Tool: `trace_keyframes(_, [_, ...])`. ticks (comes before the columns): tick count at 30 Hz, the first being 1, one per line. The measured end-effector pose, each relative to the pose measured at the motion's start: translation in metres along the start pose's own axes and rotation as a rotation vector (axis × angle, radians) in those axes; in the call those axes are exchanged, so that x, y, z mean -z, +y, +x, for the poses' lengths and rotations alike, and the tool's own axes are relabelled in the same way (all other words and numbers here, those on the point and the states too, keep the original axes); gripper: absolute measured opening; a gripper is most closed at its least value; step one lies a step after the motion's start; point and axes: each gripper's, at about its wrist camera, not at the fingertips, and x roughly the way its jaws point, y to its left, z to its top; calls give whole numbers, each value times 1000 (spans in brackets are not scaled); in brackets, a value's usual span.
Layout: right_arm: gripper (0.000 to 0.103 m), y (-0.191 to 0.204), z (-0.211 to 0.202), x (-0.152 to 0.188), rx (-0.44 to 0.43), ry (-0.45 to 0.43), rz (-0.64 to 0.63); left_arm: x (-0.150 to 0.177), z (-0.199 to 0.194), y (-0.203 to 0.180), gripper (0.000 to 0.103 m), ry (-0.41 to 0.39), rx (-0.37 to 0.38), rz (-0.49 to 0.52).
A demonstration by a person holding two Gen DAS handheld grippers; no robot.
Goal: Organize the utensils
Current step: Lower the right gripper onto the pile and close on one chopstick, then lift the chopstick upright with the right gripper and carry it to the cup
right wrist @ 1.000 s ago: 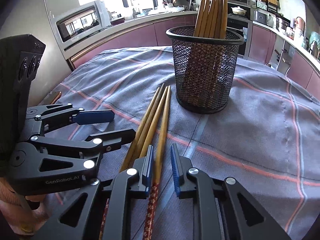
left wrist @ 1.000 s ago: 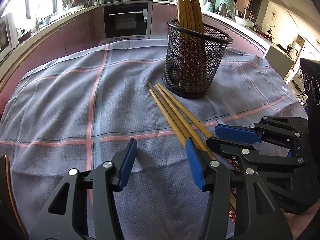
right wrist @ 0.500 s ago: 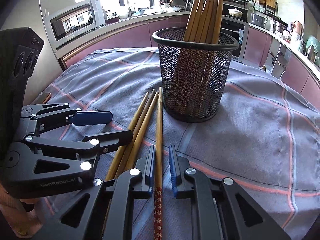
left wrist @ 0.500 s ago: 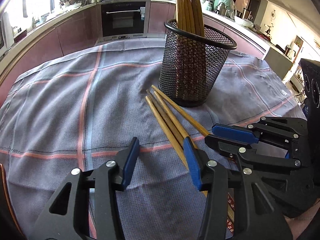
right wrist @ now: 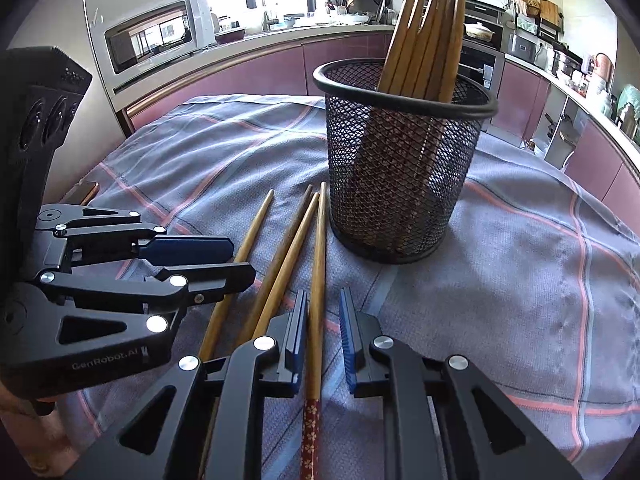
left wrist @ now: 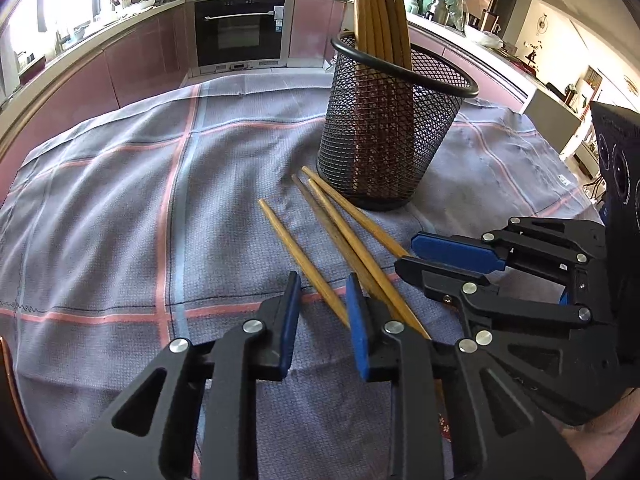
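A black mesh holder (left wrist: 384, 128) (right wrist: 400, 168) stands on the cloth with several wooden chopsticks upright in it. Several loose chopsticks lie in front of it. One lies apart on the left (left wrist: 296, 252) (right wrist: 240, 256). My left gripper (left wrist: 322, 300) is partly closed around its near end, a gap still showing at the pads. My right gripper (right wrist: 323, 316) straddles the rightmost chopstick (right wrist: 318, 280), which has a red patterned end; the jaws stand slightly apart and do not clamp it. The two middle chopsticks (right wrist: 286, 264) lie side by side.
A grey-blue checked cloth (left wrist: 120, 220) covers the table. Pink kitchen cabinets, an oven (left wrist: 238, 32) and a microwave (right wrist: 156, 36) stand behind. A brown table edge (right wrist: 86, 192) shows at the left.
My left gripper has narrowed and shifted right onto one chopstick, which now lies apart from the others. My right gripper moved closer to the holder, astride the rightmost chopstick.
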Motion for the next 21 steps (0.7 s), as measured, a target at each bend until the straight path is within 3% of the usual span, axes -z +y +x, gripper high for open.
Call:
trace_keyframes(2, [6,-1,0,-1,-10,2,1,1,-1,2,15,-5,-3,-24])
trace_keyframes(9, [5,-3,-4,2,-22,-3,16,5,-7,3,8,-21,-7,-59])
trace_keyframes(21, [5,-9,-33,4,-77,-61,34,6,-37,6,7,-76,29,-60])
